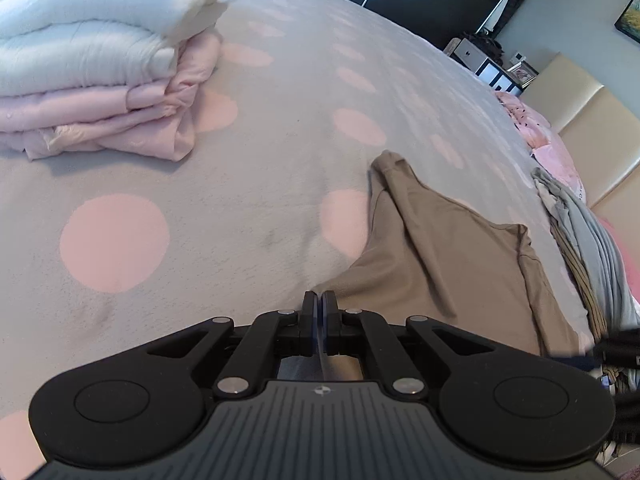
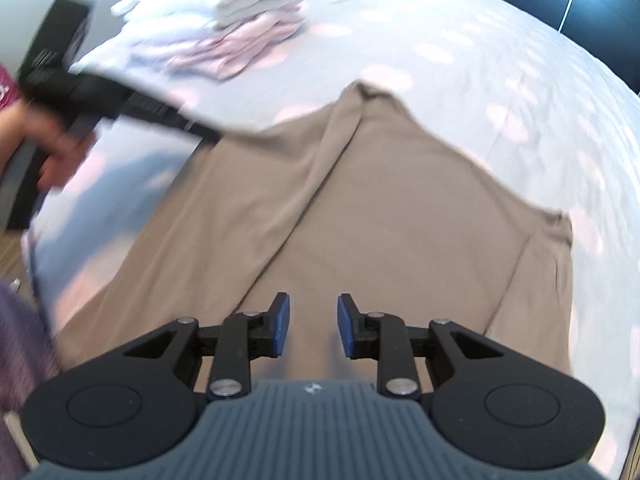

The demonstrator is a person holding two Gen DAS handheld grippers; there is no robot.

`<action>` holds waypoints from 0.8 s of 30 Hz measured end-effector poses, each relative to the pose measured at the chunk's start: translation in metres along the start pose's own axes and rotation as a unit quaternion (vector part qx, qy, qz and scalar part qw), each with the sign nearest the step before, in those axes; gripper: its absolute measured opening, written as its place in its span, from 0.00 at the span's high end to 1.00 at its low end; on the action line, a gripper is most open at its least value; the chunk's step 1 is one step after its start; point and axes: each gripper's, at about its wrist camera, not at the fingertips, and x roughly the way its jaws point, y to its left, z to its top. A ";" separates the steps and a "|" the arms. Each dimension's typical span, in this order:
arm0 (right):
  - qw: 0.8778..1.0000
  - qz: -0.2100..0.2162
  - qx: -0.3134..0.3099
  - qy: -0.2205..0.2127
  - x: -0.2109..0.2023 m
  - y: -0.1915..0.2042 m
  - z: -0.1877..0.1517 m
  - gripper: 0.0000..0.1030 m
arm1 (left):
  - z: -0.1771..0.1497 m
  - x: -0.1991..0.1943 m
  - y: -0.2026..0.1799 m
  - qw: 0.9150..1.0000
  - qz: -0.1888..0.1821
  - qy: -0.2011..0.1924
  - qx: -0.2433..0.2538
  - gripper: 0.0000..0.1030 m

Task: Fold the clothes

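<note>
A tan garment (image 1: 440,248) (image 2: 400,208) lies spread on the bed with a long fold running up its middle. My left gripper (image 1: 319,300) is shut, its tips pinching the garment's left edge. In the right wrist view it (image 2: 212,136) reaches in from the left, blurred, with a person's hand (image 2: 52,140) on its handle. My right gripper (image 2: 313,328) stands open just over the garment's near part. Its blue pads (image 2: 282,320) have only flat cloth below them and nothing between them.
A stack of folded white and pink clothes (image 1: 100,60) (image 2: 240,24) sits at the far left of the grey, pink-dotted bedspread (image 1: 200,220). A heap of grey and striped clothes (image 1: 592,240) lies at the right by a beige headboard (image 1: 580,112).
</note>
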 end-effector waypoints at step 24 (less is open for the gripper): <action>0.993 -0.043 0.086 -0.066 0.138 -0.060 0.157 0.95 | -0.001 0.020 0.005 0.999 -0.007 0.033 -0.005 0.99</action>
